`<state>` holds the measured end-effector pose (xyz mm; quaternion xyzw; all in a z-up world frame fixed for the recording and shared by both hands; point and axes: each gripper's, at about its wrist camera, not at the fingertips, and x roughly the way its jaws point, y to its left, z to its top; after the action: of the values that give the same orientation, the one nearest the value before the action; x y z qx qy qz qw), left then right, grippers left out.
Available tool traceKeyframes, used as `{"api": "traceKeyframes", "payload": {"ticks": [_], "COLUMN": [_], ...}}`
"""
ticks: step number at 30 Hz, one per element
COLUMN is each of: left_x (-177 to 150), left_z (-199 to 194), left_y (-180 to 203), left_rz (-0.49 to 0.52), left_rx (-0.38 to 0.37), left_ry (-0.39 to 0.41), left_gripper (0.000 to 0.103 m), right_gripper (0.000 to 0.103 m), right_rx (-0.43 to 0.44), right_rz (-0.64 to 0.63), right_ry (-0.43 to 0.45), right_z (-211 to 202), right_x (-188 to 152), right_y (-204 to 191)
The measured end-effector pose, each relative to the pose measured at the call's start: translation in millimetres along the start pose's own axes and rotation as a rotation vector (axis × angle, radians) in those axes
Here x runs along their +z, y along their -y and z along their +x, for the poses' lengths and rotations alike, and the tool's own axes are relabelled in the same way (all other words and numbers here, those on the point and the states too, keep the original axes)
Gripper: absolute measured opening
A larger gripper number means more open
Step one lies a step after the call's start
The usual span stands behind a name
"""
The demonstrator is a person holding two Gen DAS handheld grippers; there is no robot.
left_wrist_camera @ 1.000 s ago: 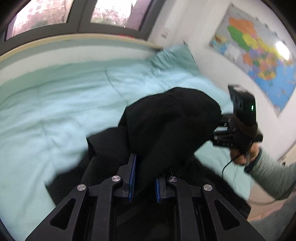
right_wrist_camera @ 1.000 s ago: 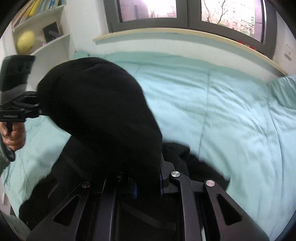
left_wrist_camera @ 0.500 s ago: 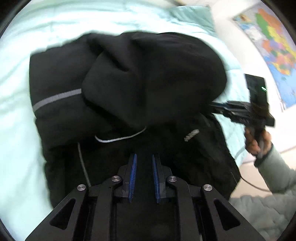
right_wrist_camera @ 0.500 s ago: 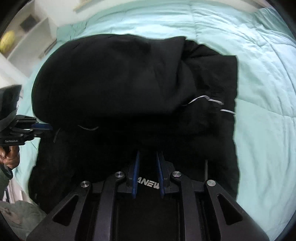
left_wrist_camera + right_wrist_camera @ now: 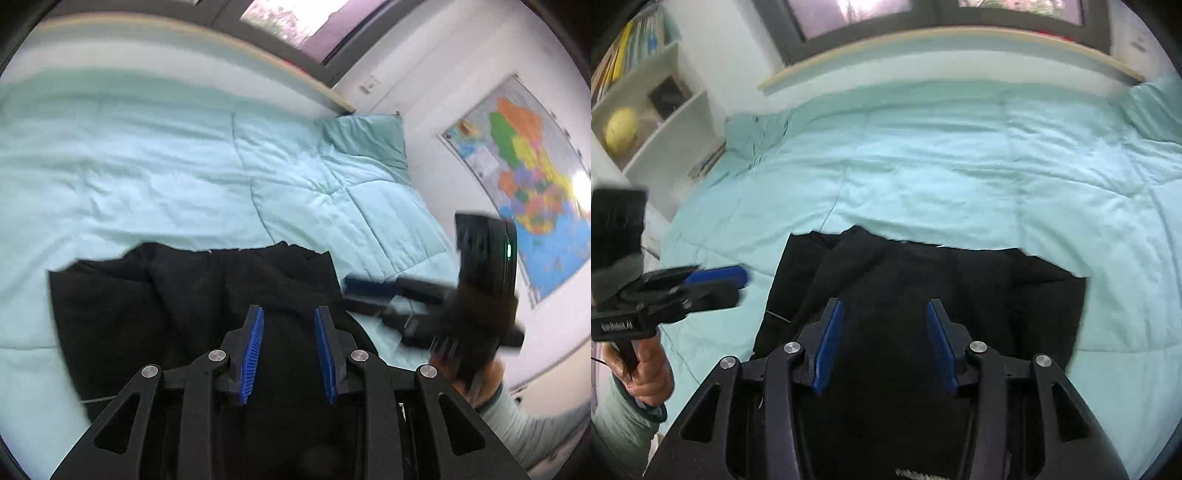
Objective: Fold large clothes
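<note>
A black hooded garment (image 5: pixel 192 295) lies folded on the near part of a light blue bed; it also shows in the right wrist view (image 5: pixel 923 280). My left gripper (image 5: pixel 289 314) is open and empty above the garment's near side. My right gripper (image 5: pixel 884 306) is open and empty above the garment. The right gripper also shows in the left wrist view (image 5: pixel 354 286) beside the garment's right edge. The left gripper shows in the right wrist view (image 5: pixel 738 282) beside the garment's left edge.
The light blue quilt (image 5: pixel 147 177) covers the bed, with a teal pillow (image 5: pixel 369 136) at its far right. A wall map (image 5: pixel 532 177) hangs on the right. White shelves (image 5: pixel 646 110) stand at the left. A window sill (image 5: pixel 923 37) runs behind the bed.
Both grippers let go of the black garment and opened. They lifted and pulled back from it. The garment now lies flat on the quilt.
</note>
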<state>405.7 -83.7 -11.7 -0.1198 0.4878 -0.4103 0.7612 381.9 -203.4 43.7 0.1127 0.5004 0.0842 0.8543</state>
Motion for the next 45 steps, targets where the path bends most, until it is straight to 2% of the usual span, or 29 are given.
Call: {"api": "traceKeyframes", "payload": {"ticks": [2, 4, 5, 6, 7, 9, 11, 12, 16, 19, 21, 23, 25, 27, 28, 30, 35, 37, 40, 42, 45], "left_x": [-9.8, -36.7, -58.3, -77.0, -90.9, -102.6, -103.3, -101.7, -92.5, -93.0, -98.2, -107.2, -122.4, -134.7, -138.6, -139.1, -159.2, -176.9, -208.3, -227.2, -259.4], "left_z": [32.9, 69.1, 88.9, 100.1, 103.9, 103.6, 101.4, 99.9, 80.2, 52.3, 43.3, 55.2, 82.6, 100.4, 104.5, 97.8, 55.7, 32.0, -2.5, -18.8, -45.5], "left_y": [-18.5, -40.9, -54.7, -62.0, -67.7, -77.9, -88.4, -87.6, -52.7, -25.0, -14.0, -19.0, -38.1, -52.5, -54.4, -47.4, -15.2, -10.2, -8.0, -10.1, -18.9], "left_rz": [-0.033, -0.098, -0.15, -0.183, -0.197, -0.239, -0.316, -0.321, -0.183, -0.131, -0.107, -0.112, -0.183, -0.24, -0.253, -0.255, -0.211, -0.228, -0.261, -0.295, -0.362], "left_rx": [0.049, 0.022, 0.024, 0.028, 0.035, 0.024, -0.006, -0.007, 0.02, -0.074, -0.098, -0.018, 0.051, 0.085, 0.096, 0.112, 0.172, 0.178, 0.23, 0.264, 0.313], "left_ry": [-0.093, -0.237, -0.336, -0.387, -0.38, -0.325, -0.282, -0.274, -0.261, -0.225, -0.194, -0.205, -0.282, -0.299, -0.299, -0.284, -0.255, -0.236, -0.219, -0.225, -0.237], "left_gripper": [0.029, 0.03, 0.029, 0.029, 0.027, 0.024, 0.022, 0.022, 0.022, 0.027, 0.042, 0.046, 0.044, 0.023, 0.022, 0.022, 0.023, 0.025, 0.037, 0.051, 0.054], "right_gripper": [0.05, 0.05, 0.05, 0.05, 0.05, 0.051, 0.05, 0.05, 0.051, 0.052, 0.052, 0.052, 0.052, 0.052, 0.052, 0.052, 0.052, 0.052, 0.054, 0.054, 0.054], "right_rx": [-0.004, -0.001, -0.009, -0.032, -0.046, -0.043, -0.061, -0.073, -0.085, -0.025, -0.01, -0.027, -0.082, -0.09, -0.096, -0.101, -0.084, -0.054, -0.082, -0.104, -0.13], "right_rz": [0.001, 0.007, 0.011, 0.005, 0.007, 0.03, 0.038, 0.038, -0.021, -0.025, -0.028, -0.032, -0.027, -0.016, -0.006, 0.01, 0.063, 0.089, 0.105, 0.122, 0.159], "right_ry": [-0.089, -0.181, -0.236, -0.277, -0.297, -0.256, -0.237, -0.239, -0.242, -0.18, -0.145, -0.161, -0.233, -0.281, -0.288, -0.288, -0.263, -0.252, -0.275, -0.286, -0.294], "right_z": [32.8, 65.1, 82.7, 96.9, 108.8, 115.1, 112.9, 112.1, 88.0, 49.9, 35.0, 40.8, 71.2, 100.9, 111.0, 113.0, 80.6, 61.2, 41.8, 32.3, 23.0], "right_x": [-23.9, -59.3, -85.1, -109.3, -130.8, -154.2, -156.7, -154.6, -146.6, -144.1, -139.6, -145.2, -152.6, -155.7, -158.9, -154.9, -151.5, -165.6, -191.1, -207.2, -240.1], "right_y": [0.3, 6.9, 11.6, 15.3, 19.1, 26.3, 25.6, 23.8, 7.9, 0.0, 1.4, 0.0, 8.0, 10.7, 14.9, 14.8, 18.8, 24.0, 32.0, 41.0, 45.7]}}
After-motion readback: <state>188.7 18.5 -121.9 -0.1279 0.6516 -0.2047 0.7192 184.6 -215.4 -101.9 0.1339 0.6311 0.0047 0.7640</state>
